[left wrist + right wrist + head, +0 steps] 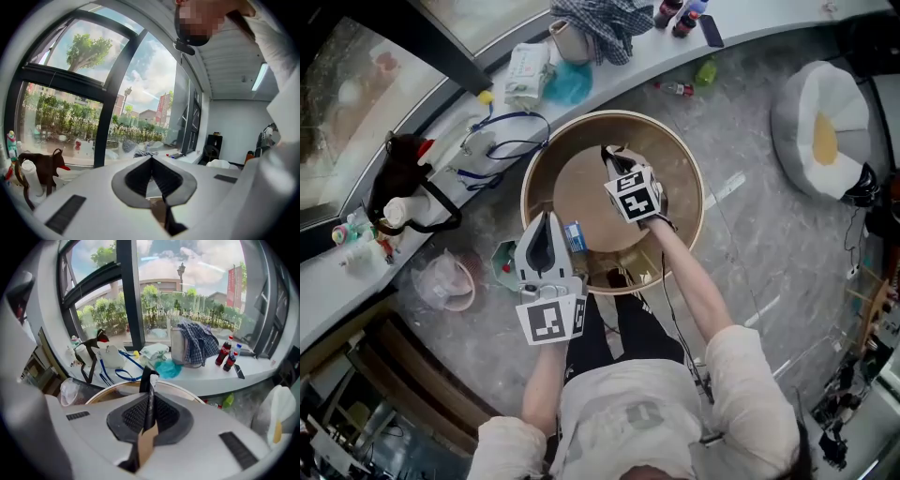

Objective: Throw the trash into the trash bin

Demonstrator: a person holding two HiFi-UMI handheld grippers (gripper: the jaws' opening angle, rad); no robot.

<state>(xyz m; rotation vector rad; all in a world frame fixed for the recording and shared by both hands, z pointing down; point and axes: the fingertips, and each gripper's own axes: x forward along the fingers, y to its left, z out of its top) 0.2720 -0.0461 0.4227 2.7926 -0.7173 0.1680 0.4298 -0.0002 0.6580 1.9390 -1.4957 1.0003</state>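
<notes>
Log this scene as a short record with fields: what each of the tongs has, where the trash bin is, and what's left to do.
right tongs: shut on a flat strip of trash, black, white and brown, above the round table
left tongs: shut, nothing seen between them
trash bin: on the floor beside the table, on the person's left, lined with a clear bag
task status: trash held, not yet in the bin

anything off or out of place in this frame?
Yes: a green bottle and a small red-capped bottle lie on their sides on the floor just below the window ledge, as if dropped. No spill visible.
</notes>
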